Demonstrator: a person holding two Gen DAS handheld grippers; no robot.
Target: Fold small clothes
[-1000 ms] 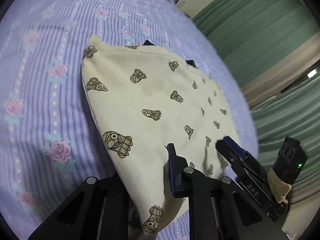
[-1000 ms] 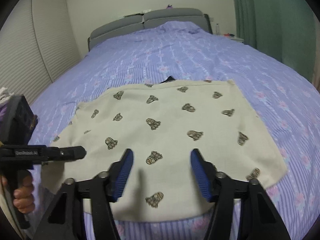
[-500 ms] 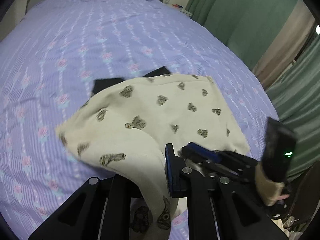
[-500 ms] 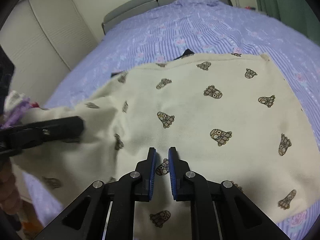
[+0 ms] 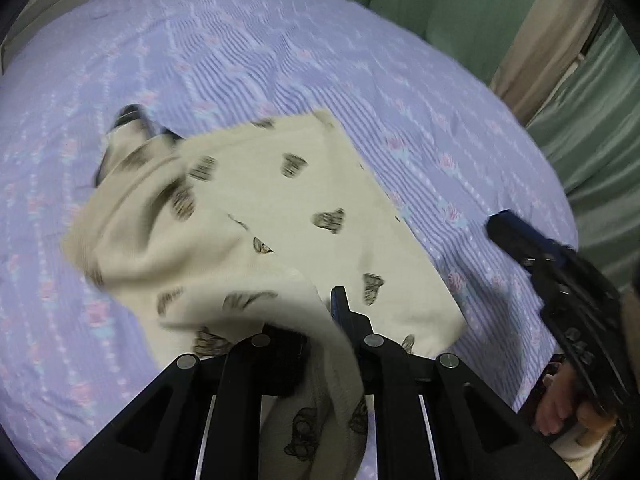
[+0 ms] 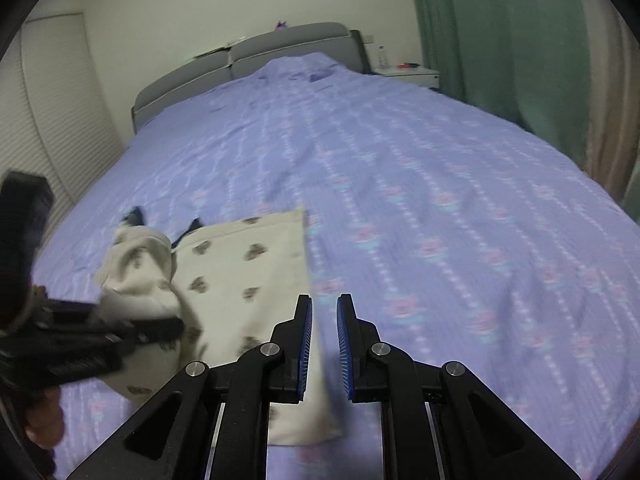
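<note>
The cream garment [image 5: 304, 208] is soft matt knit cloth, the bed [image 6: 440, 200] wears ribbed matt lilac fabric, and the right gripper [image 6: 324, 332] is matt black plastic with ridged blue pads [image 6: 306, 344].

The left half of the cream printed garment [image 5: 168, 236] is smeared by motion, so its dark motifs read only as streaks, and the dark piece [image 5: 132, 114] at its far left edge is too blurred to identify. The left gripper [image 5: 320, 320] has its left finger buried under the lifted fold, and the cloth runs down out of the bottom edge. In the right wrist view, small items on the far nightstand [image 6: 412, 74] are too tiny to tell.
</note>
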